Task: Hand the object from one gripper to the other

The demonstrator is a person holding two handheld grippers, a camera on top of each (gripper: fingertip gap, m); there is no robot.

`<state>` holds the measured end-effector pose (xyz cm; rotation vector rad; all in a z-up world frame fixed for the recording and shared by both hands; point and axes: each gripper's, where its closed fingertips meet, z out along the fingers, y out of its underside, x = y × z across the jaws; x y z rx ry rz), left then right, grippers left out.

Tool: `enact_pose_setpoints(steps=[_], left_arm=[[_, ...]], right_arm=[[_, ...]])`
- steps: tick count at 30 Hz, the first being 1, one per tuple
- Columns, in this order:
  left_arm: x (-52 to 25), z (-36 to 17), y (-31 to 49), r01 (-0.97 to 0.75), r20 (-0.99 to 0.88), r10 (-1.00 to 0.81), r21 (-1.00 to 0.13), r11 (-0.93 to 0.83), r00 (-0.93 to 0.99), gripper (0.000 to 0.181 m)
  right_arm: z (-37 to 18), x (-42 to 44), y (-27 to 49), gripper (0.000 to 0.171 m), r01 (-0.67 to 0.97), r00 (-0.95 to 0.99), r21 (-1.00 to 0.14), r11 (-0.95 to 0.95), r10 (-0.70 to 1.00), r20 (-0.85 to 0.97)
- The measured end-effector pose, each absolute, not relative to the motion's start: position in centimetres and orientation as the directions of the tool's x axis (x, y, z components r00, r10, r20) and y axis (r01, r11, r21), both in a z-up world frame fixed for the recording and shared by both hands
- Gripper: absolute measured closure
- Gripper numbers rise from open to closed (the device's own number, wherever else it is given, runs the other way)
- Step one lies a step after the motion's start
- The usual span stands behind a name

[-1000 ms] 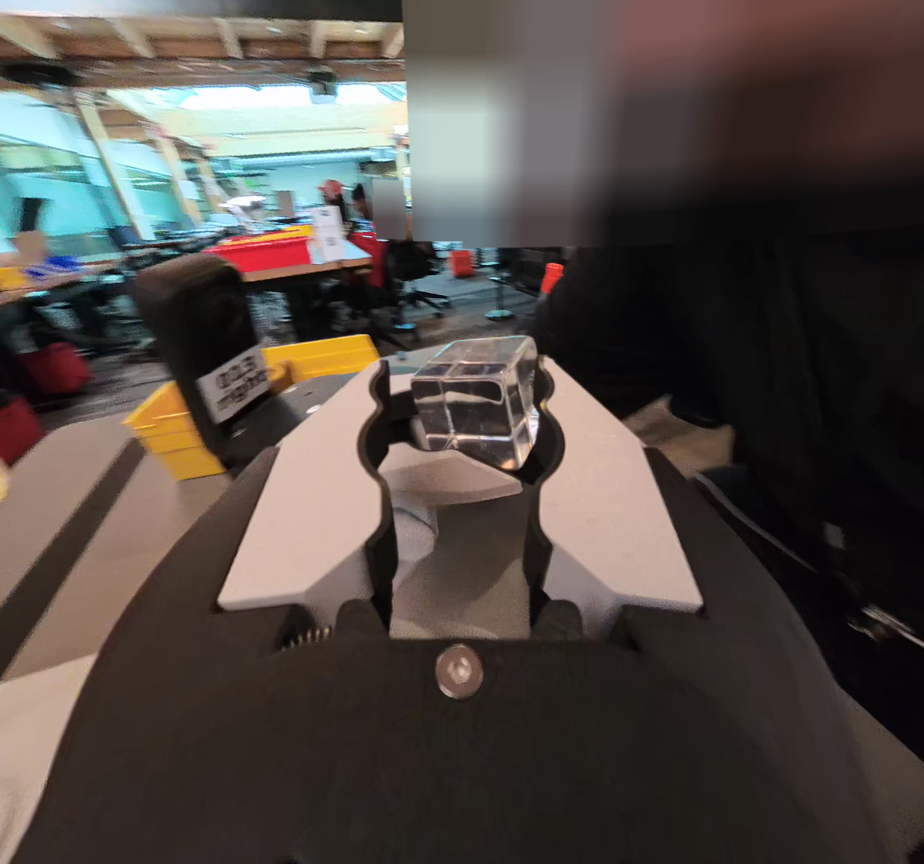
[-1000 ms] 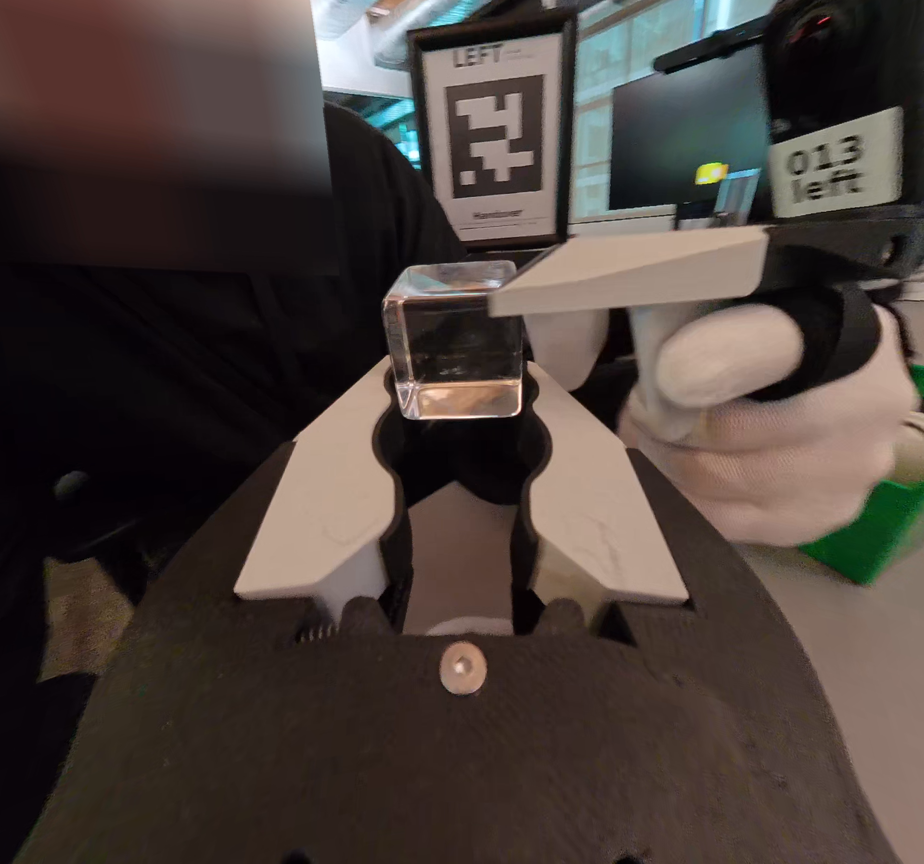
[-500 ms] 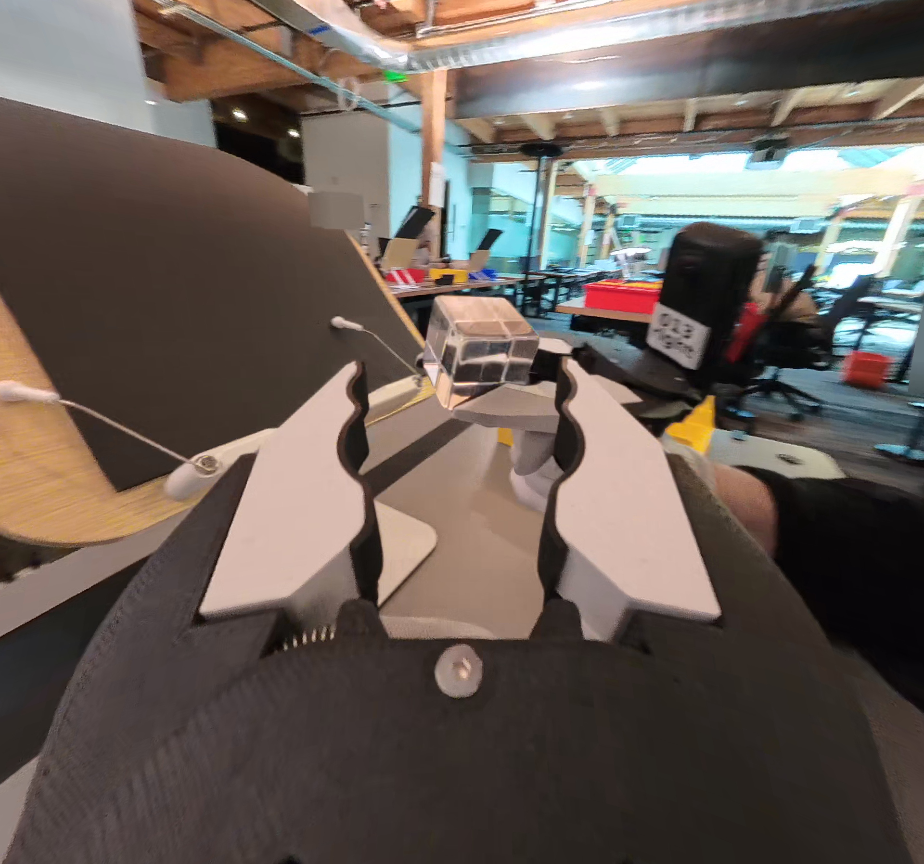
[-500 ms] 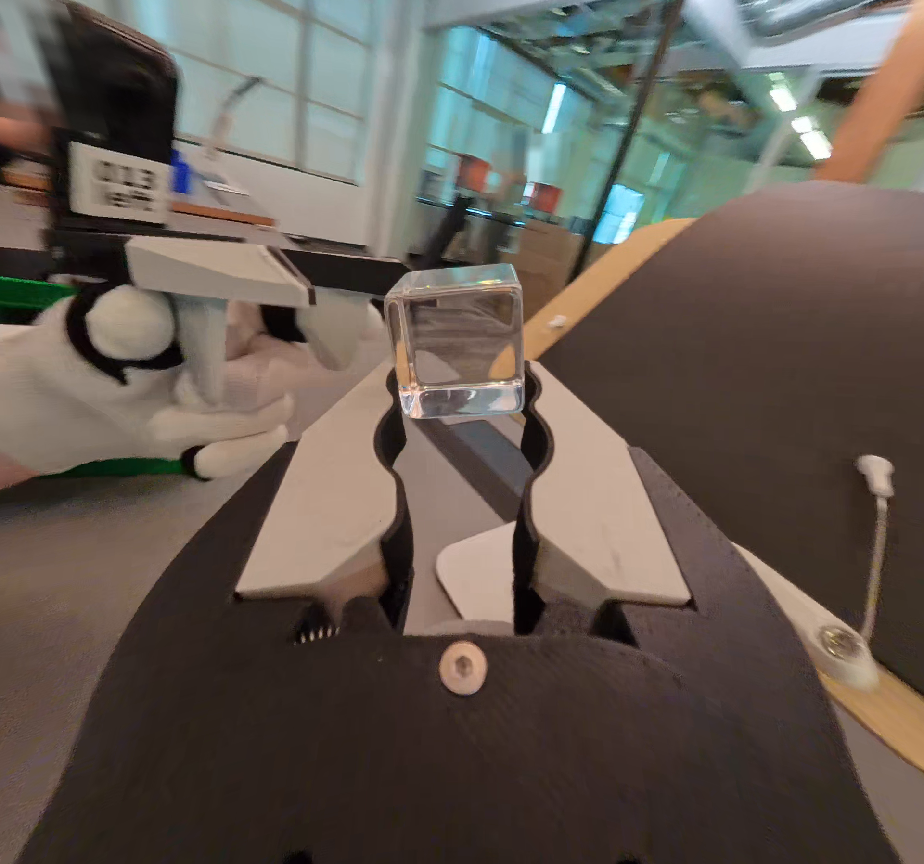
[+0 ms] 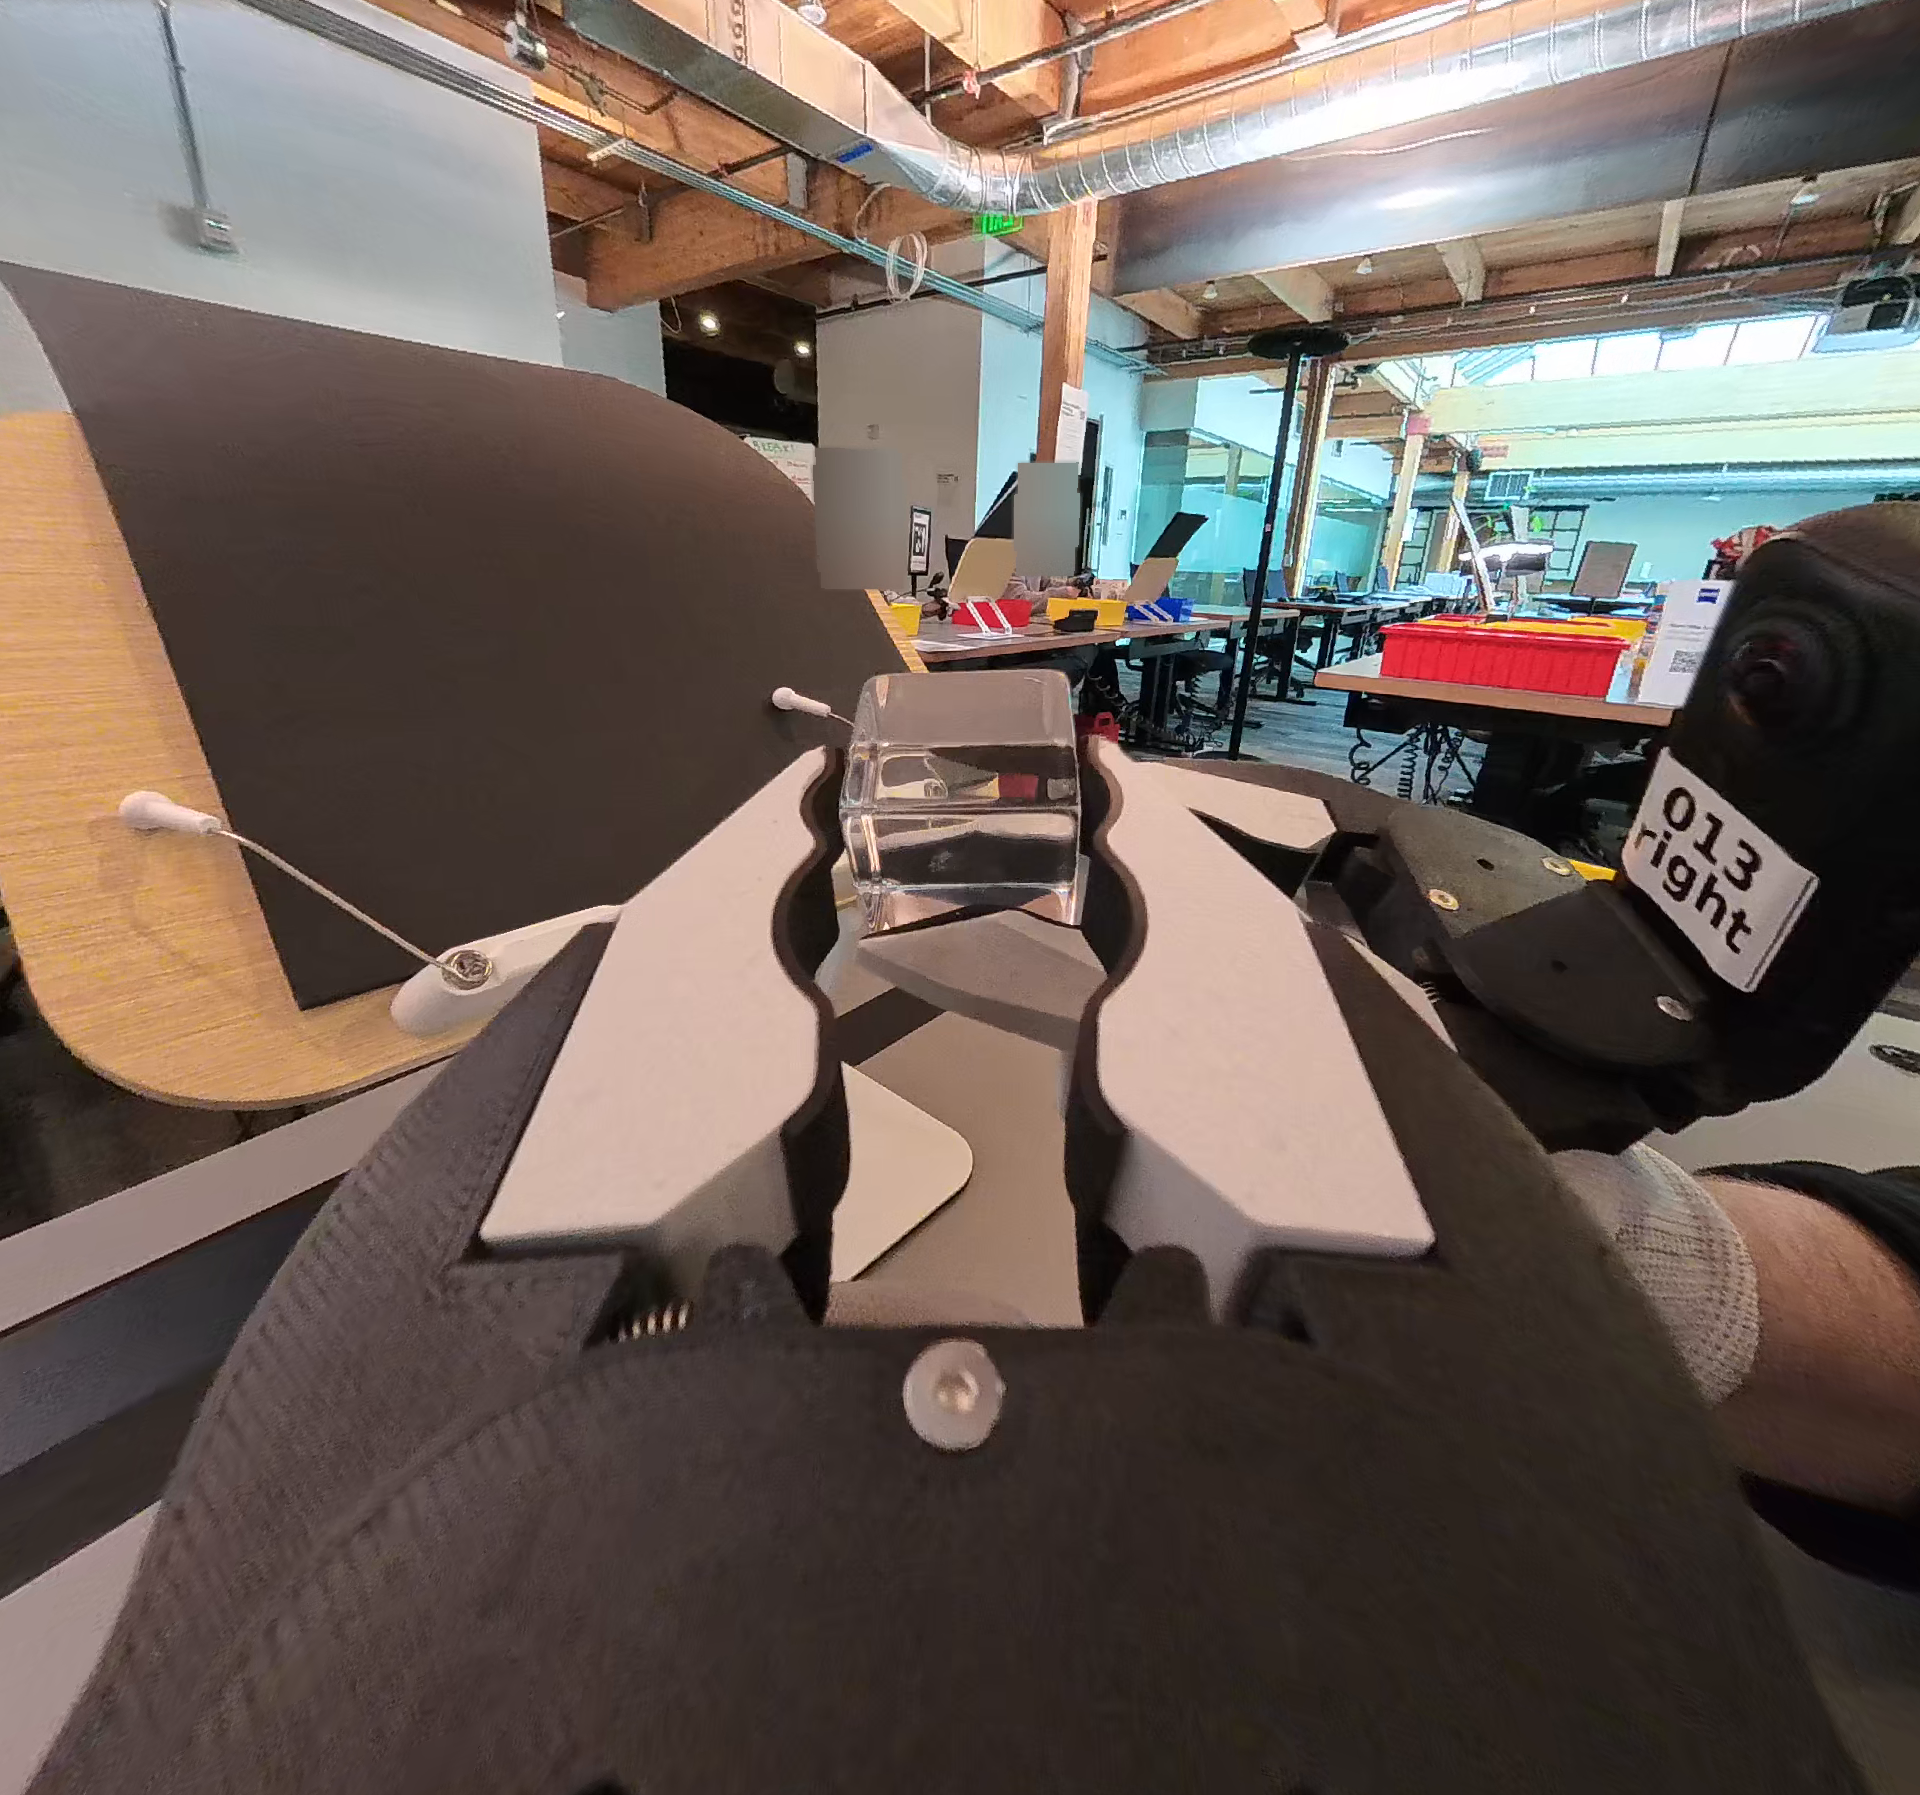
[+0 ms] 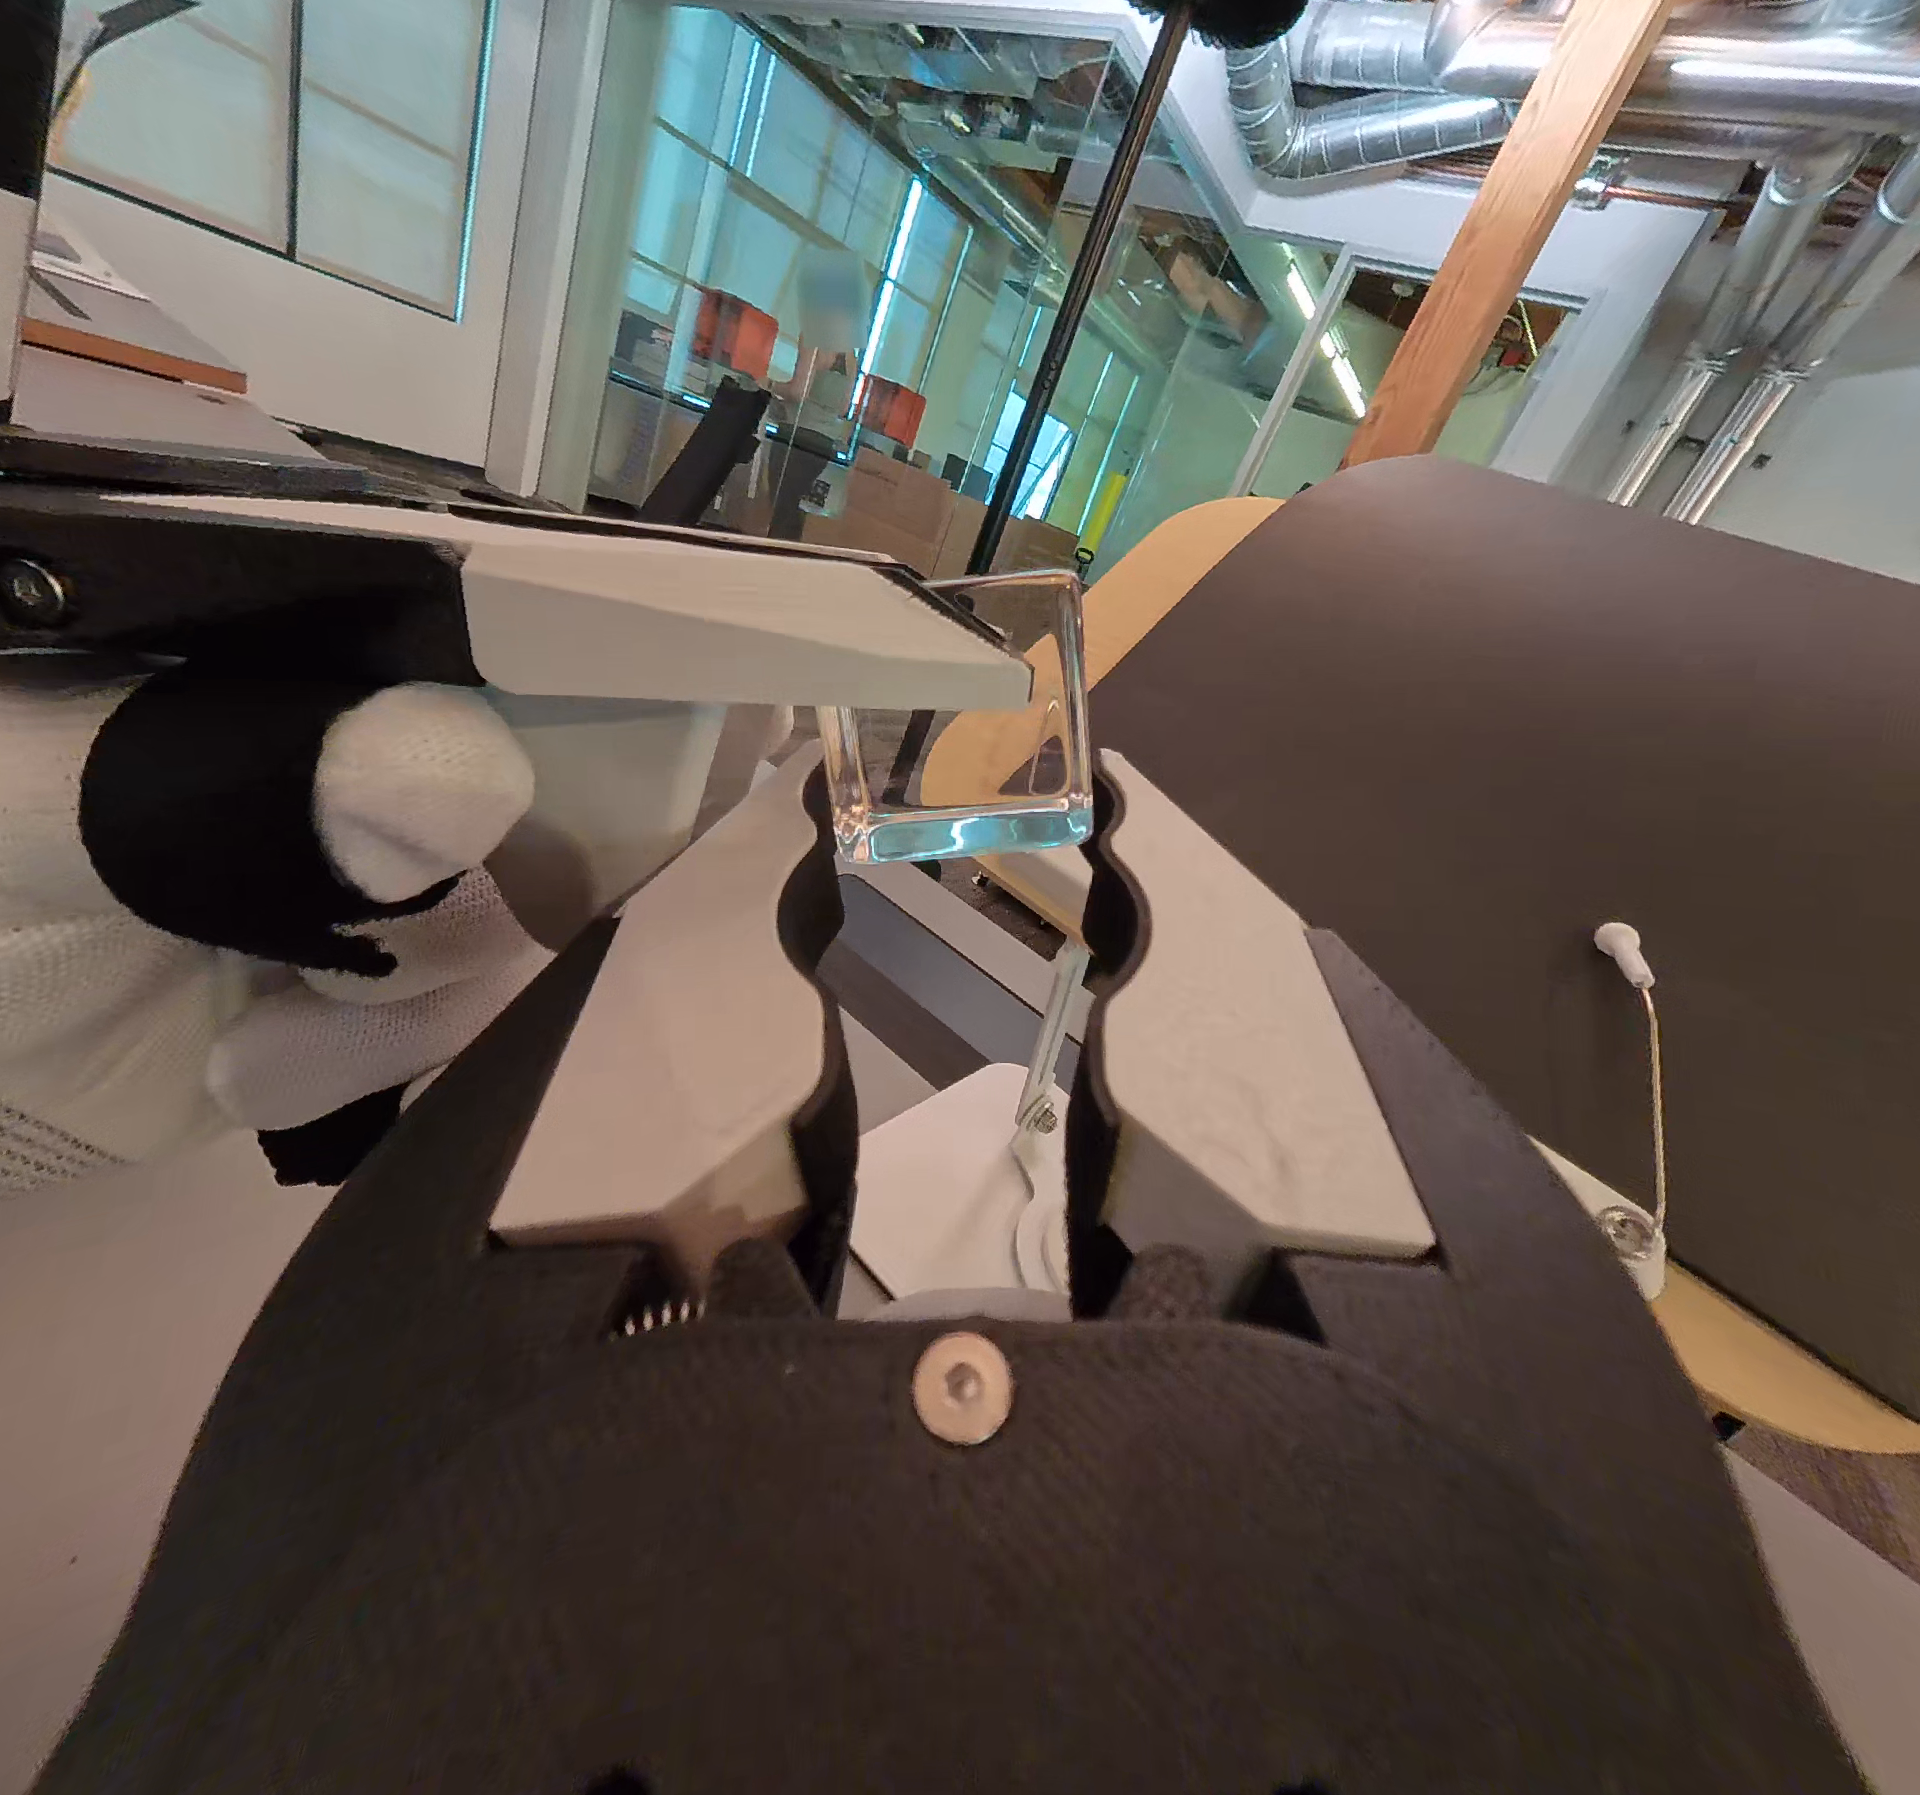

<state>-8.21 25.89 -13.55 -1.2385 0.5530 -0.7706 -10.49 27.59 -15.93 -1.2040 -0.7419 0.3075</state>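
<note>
Right up close in the left wrist view, our left tool (image 5: pixel 961 810) has its two white fingers pressed against the side faces of the clear glassy cube (image 5: pixel 961 789). We see no gap on either side, so we judge it clamped on the cube. The cube sits dead ahead at 12 o'clock, right at the fingertips and lifted clear of the pale grey tabletop (image 5: pixel 104 1246).

In the right wrist view, our right tool (image 6: pixel 961 810) also pinches the cube at its fingertips, low on the block near its bottom edge. So both tools grip it at once.

The relation that matters is the crossing. From the right tool, the left tool's white finger (image 6: pixel 748 644) reaches in from 9 o'clock and lies across the cube's upper part. From the left tool, a grey finger of the right tool (image 5: pixel 977 966) comes in from 3 o'clock beneath the cube. The grips sit on different faces, and a cube has no long axis to favour either. We judge the next step to be one tool letting go and backing straight out along its own line.

Farther off, a white-gloved hand (image 6: pixel 208 966) holds the left tool at 9 o'clock. Beyond it a dark curved board (image 5: pixel 468 654) stands on the tabletop, with a red bin (image 5: pixel 1496 654) on a distant bench at 2 o'clock.
</note>
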Motion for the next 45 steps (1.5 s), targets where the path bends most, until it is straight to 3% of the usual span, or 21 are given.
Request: enact_pose_setpoints(steps=[4, 7, 9, 12, 16, 22, 25, 29, 32, 36, 40, 45], left_arm=[[-8.3, -13.5, 25.9, 0.198, 0.029, -0.772, -0.972, 0.127, 0.635, 0.139], [-9.1, -13.2, 26.0, 0.227, 0.108, -0.816, -0.973, 0.029, 0.568, 0.139], [-9.2, -13.2, 25.2, 0.229, 0.17, -0.882, -0.971, -0.073, 0.44, 0.139], [-10.1, -12.5, 23.4, 0.257, 0.226, -0.947, -0.952, -0.165, 0.227, 0.139], [-10.7, -13.7, 19.8, 0.104, 0.216, -0.976, -0.971, -0.215, 0.003, 0.139], [-9.4, -15.9, 16.2, -0.084, 0.191, -0.973, -0.98, -0.181, -0.131, 0.139], [-9.2, -15.9, 15.7, -0.061, 0.223, -0.956, -0.975, -0.215, -0.191, 0.139], [-9.9, -15.2, 16.0, 0.01, 0.249, -0.941, -0.966, -0.258, -0.229, 0.139], [-10.3, -14.2, 16.5, 0.072, 0.247, -0.944, -0.961, -0.267, -0.217, 0.139], [-10.3, -12.4, 18.6, 0.218, 0.243, -0.965, -0.941, -0.259, -0.098, 0.122], [-9.9, -11.6, 20.4, 0.301, 0.268, -0.963, -0.919, -0.256, 0.0, 0.105], [-9.4, -11.2, 23.3, 0.212, 0.011, -0.893, -0.973, 0.095, 0.451, 0.11]], right_arm=[[-15.8, -10.6, 27.4, 0.127, 0.169, 0.708, -0.915, 0.366, 0.601, 0.371], [-15.2, -11.0, 26.3, 0.11, 0.154, 0.637, -0.882, 0.446, 0.637, 0.434], [-14.9, -11.3, 25.5, 0.099, 0.183, 0.579, -0.844, 0.505, 0.638, 0.508], [-14.4, -12.3, 22.2, 0.102, 0.161, 0.406, -0.803, 0.573, 0.704, 0.583], [-14.6, -12.2, 18.5, 0.107, 0.145, 0.178, -0.77, 0.621, 0.75, 0.638], [-17.0, -12.3, 16.0, 0.11, 0.32, -0.027, -0.523, 0.79, 0.559, 0.829], [-17.8, -12.9, 16.3, 0.119, 0.387, -0.047, -0.397, 0.832, 0.448, 0.893], [-17.1, -13.4, 16.7, 0.125, 0.405, 0.006, -0.339, 0.849, 0.368, 0.93], [-16.4, -13.8, 17.2, 0.126, 0.431, 0.073, -0.335, 0.838, 0.338, 0.938], [-15.0, -13.4, 18.8, 0.126, 0.475, 0.185, -0.353, 0.806, 0.301, 0.936], [-12.0, -11.4, 21.3, 0.126, 0.541, 0.383, -0.359, 0.761, 0.157, 0.91], [-10.8, -8.9, 24.0, 0.125, 0.632, 0.503, -0.394, 0.667, 0.033, 0.863]])
